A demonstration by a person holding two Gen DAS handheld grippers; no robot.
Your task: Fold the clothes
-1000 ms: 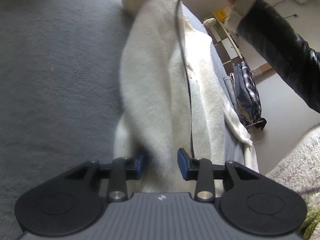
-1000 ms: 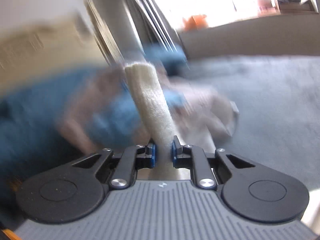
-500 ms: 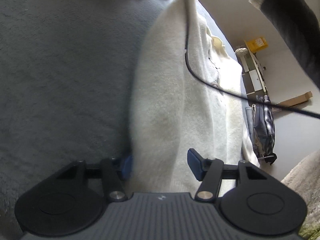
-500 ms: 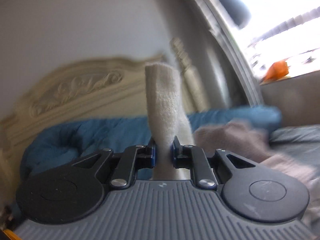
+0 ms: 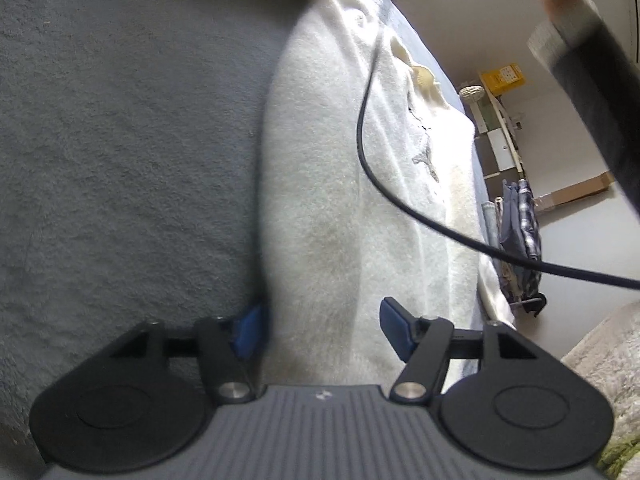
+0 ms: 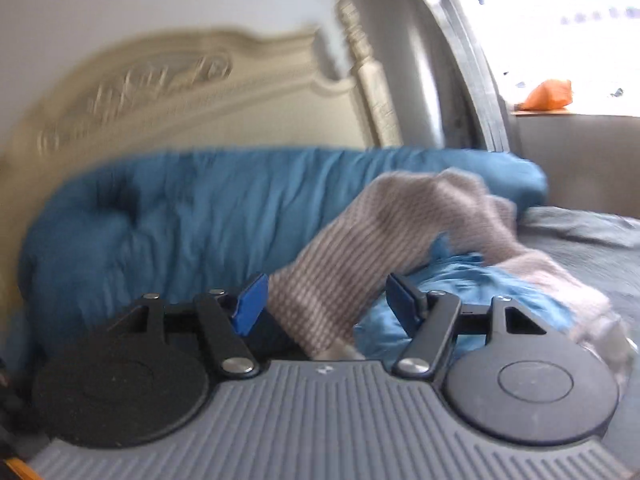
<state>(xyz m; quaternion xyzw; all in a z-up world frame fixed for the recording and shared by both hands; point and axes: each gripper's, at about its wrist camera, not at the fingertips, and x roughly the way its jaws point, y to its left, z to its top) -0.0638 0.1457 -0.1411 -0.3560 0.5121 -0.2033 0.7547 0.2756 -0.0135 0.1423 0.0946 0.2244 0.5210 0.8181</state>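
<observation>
left wrist downward, right wrist level

Home bedroom. Right wrist view: carved cream headboard (image 6: 168, 92) with a turned bedpost (image 6: 370, 80) fills upper left, plain wall behind it. A blue quilt (image 6: 180, 216) is bunched along the head of the bed across the middle, with a striped knit garment (image 6: 372, 240) draped over it at centre right. Bright window (image 6: 560, 20) at upper right, an orange item (image 6: 548, 94) on its sill. Left wrist view: grey fuzzy bed cover (image 5: 120, 140) fills the left half, a cream fleece garment (image 5: 340, 180) lies on it at centre. Right edge shows pale walls, floor, a white shelf unit (image 5: 498, 136) and dark clothes hanging on a rack (image 5: 520, 236).
</observation>
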